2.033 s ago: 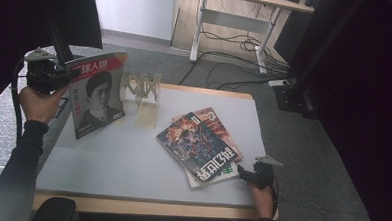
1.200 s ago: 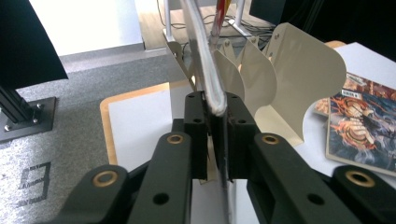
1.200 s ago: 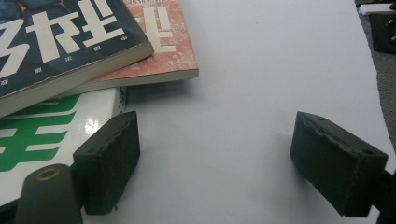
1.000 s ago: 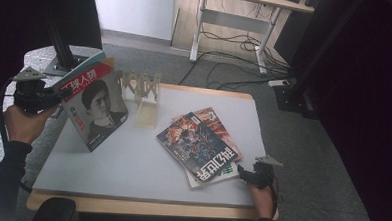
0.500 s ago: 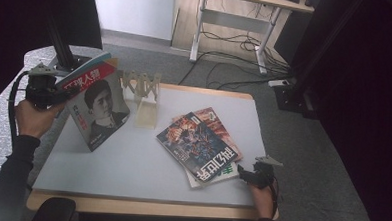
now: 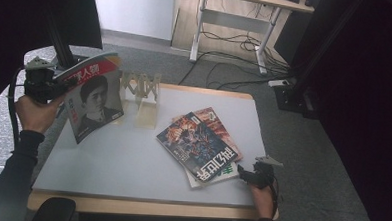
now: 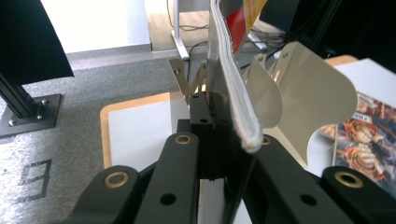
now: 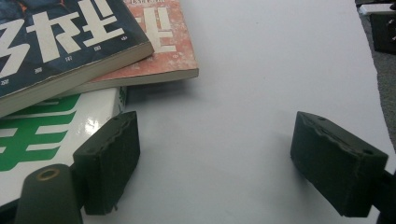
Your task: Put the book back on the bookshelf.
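Note:
My left gripper (image 6: 47, 88) is shut on a magazine with a portrait cover (image 6: 92, 102), held upright over the table's left edge. In the left gripper view the jaws pinch the magazine's spine edge (image 7: 231, 79). Just beyond it stands a pale wooden rack (image 6: 142, 90) with curved dividers (image 7: 310, 100). A stack of three magazines (image 6: 200, 143) lies flat at the middle right of the white table (image 6: 116, 167). My right gripper (image 6: 249, 174) rests open on the table near the stack's front corner; in the right gripper view (image 8: 217, 161) its pads are wide apart beside the stack (image 8: 93, 56).
Grey carpet surrounds the table. A desk frame with cables (image 6: 237, 37) stands behind, and a dark post with a base plate (image 7: 28, 109) is at the left. Dark equipment (image 6: 294, 100) sits off the table's far right corner.
The left gripper has carried the portrait magazine from a left-tilted pose back toward the rack, a little to the right and more upright. The right gripper and the stack stayed put.

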A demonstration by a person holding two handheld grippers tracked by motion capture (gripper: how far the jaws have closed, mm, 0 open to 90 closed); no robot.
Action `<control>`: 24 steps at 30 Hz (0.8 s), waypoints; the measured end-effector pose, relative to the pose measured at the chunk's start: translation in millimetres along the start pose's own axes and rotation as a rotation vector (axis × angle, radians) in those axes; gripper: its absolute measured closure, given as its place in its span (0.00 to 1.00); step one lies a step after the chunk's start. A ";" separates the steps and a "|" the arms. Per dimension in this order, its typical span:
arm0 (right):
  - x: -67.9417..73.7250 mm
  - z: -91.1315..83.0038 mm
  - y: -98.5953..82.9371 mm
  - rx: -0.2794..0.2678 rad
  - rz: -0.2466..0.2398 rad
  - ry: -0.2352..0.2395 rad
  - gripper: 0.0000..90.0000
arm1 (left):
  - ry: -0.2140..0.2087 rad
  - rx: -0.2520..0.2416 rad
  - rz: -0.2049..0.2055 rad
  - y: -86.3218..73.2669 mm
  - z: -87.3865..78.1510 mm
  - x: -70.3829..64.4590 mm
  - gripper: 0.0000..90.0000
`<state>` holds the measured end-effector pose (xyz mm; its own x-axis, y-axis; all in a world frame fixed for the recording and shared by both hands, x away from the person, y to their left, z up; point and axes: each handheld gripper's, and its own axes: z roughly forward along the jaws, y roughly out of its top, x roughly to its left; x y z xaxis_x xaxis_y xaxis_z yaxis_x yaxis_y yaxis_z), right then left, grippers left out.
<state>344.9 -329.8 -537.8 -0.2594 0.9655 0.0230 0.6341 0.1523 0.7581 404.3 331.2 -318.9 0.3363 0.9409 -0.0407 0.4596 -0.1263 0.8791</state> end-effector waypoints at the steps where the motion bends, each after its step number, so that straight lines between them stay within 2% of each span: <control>1: 0.0 0.0 0.0 0.000 0.000 0.000 0.17 | 0.001 -0.003 -0.005 0.7 0.2 0.4 0.96; 10: 0.0 0.0 0.0 0.000 0.001 0.000 0.17 | 0.019 -0.024 -0.001 11.6 4.1 -2.5 0.96; 24: -0.6 -0.1 -0.3 -0.001 -0.003 0.002 0.17 | 0.041 -0.074 -0.020 21.9 30.7 -10.7 0.96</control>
<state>344.9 -330.4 -537.9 -0.2631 0.9645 0.0220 0.6328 0.1553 0.7586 436.0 308.8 -313.8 0.2926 0.9554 -0.0404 0.4037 -0.0850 0.9109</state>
